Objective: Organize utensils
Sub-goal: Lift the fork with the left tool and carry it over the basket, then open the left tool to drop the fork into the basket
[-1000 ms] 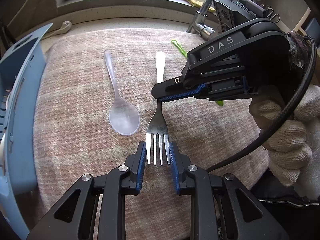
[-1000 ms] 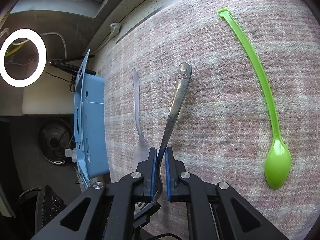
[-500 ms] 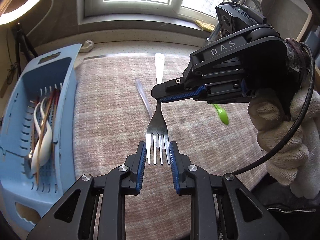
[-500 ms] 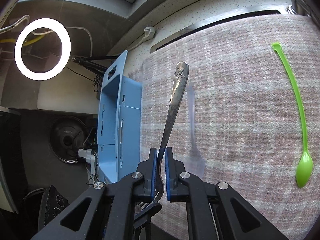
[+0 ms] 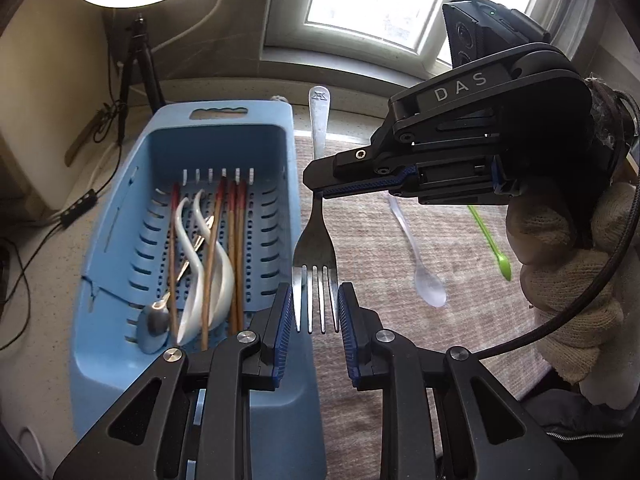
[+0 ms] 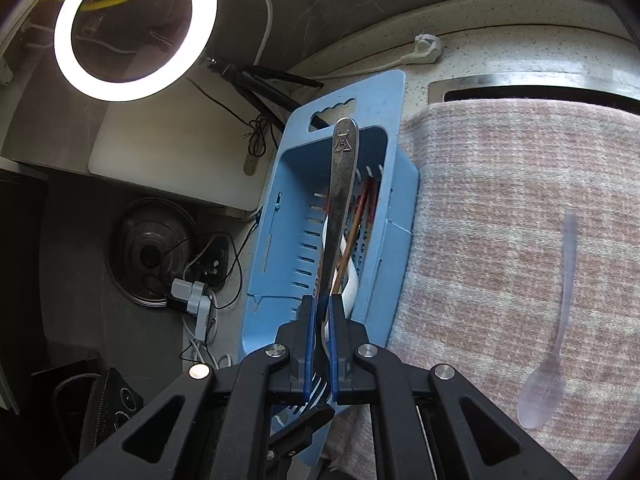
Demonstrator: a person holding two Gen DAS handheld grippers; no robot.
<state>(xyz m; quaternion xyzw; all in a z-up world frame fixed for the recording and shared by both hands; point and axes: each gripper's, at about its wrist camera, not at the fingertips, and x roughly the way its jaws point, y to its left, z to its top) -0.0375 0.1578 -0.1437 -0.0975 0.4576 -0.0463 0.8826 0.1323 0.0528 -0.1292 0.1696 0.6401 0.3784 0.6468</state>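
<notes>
Both tongs clamp the steel fork point(image 5: 315, 236), left tongs point(image 5: 315, 312) on its tines, right tongs point(image 6: 321, 338) on its neck, its handle pointing along the blue basket point(image 5: 120, 216) just left of it.

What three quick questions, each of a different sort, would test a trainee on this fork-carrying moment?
1. True or false: both grippers grip the fork.
2. Which still lies on the mat? A) clear spoon B) chopsticks C) white spoon
3. Fill in: the fork's handle points over the blue ____.

Key:
1. True: the left gripper clamps the tines, the right gripper the neck.
2. A; the green spoon lies there too.
3. Basket.
</notes>
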